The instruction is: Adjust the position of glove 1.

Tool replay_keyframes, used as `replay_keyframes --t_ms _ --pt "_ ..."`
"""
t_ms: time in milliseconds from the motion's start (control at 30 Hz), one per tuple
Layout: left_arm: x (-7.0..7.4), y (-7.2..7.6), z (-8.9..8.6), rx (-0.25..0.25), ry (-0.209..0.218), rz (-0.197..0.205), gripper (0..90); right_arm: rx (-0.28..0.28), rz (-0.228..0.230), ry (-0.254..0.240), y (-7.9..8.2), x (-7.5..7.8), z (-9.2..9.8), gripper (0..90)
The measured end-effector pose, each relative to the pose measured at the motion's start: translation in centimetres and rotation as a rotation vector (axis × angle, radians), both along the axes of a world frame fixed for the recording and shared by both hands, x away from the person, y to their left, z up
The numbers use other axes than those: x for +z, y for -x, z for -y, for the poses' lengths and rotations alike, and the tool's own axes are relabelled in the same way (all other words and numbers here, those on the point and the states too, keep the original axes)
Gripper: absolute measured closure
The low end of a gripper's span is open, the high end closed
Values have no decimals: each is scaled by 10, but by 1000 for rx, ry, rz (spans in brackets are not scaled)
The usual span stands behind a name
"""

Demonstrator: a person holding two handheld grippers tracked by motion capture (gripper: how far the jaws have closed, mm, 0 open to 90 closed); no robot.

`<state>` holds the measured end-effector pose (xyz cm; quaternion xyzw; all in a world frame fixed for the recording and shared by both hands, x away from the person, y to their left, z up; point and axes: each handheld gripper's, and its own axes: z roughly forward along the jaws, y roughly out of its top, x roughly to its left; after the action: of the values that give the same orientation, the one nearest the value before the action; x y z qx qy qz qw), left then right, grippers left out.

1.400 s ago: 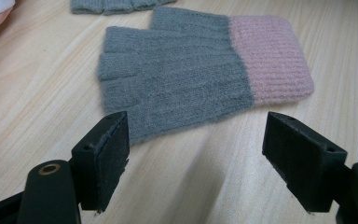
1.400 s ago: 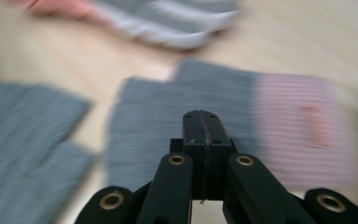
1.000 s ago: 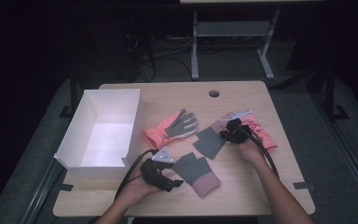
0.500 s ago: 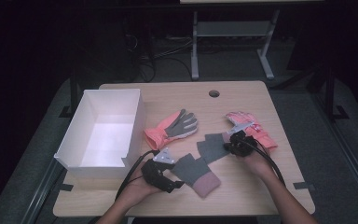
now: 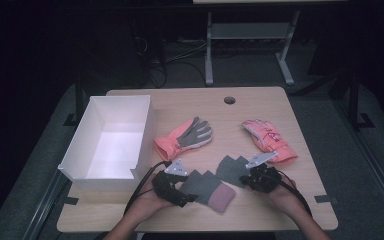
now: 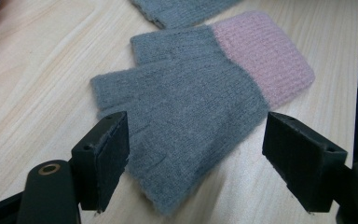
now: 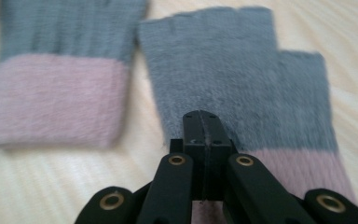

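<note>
Two grey knit fingerless gloves with pink cuffs lie flat at the table's [image 5: 300, 200] near edge. Left glove [image 6: 191, 102] sits between the left gripper's [image 6: 196, 158] wide-open jaws, pads clear of it. Right glove [image 7: 233, 79] is pinched at its cuff edge by the right gripper [image 7: 203, 126], jaws fully closed. Coral ski gloves [image 5: 185, 135] and white box [image 5: 80, 155] lie farther back.

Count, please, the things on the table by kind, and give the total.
Grey knit fingerless gloves with pink cuff: 2 (one by the left gripper, one under the right gripper)
Pink and grey padded gloves: 2 (palm up, back up)
White open box: 1
Total: 5
</note>
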<state>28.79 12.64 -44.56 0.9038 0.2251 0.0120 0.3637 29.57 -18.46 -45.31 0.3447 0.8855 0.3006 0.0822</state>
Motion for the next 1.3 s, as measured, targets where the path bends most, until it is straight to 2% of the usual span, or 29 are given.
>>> replay_keyframes --t_ms 67,100,200,233,333,467,567,600,667,800,867,900,933,1100,1167,1200,1300 --pt "0 0 0 3 5 -1 224 7 -4 -4 1 0 -1 900" --pt "1 -1 -1 -8 -11 4 224 24 10 -5 1 2 -2 900" --pt "1 0 -1 5 4 3 224 33 25 -22 -1 5 3 900" --pt "1 -1 -3 -2 -3 6 223 39 59 -18 -5 11 10 863" --pt "1 0 -3 16 13 -3 222 35 61 -38 -14 15 21 801" --pt "3 2 -4 23 10 4 222 58 44 -56 -22 12 28 728" --pt "4 3 -3 17 1 9 222 73 27 -62 -24 9 26 691" --pt "4 3 -2 19 0 9 222 96 15 -63 -25 3 24 663" --pt "3 4 -2 20 -5 12 220 97 1 -58 -24 1 22 657" --pt "1 11 -7 38 -3 0 209 86 -8 -59 -26 -5 23 721" --pt "-1 15 -12 43 -14 2 199 77 -3 -60 -26 -6 23 813" --pt "-1 15 -12 43 -14 2 196 77 -3 -60 -26 -6 23 813" --pt "-1 17 -14 53 -8 1 192 75 -4 -57 -26 -6 22 853" --pt "0 16 -15 52 -14 6 181 69 6 -63 -25 -6 23 868" --pt "-1 16 -14 55 -7 9 172 63 18 -70 -24 -4 25 871" --pt "-2 16 -14 55 -11 9 163 45 28 -70 -23 -1 27 872" --pt "-1 15 -15 54 -20 8 155 37 35 -83 -24 2 30 873"
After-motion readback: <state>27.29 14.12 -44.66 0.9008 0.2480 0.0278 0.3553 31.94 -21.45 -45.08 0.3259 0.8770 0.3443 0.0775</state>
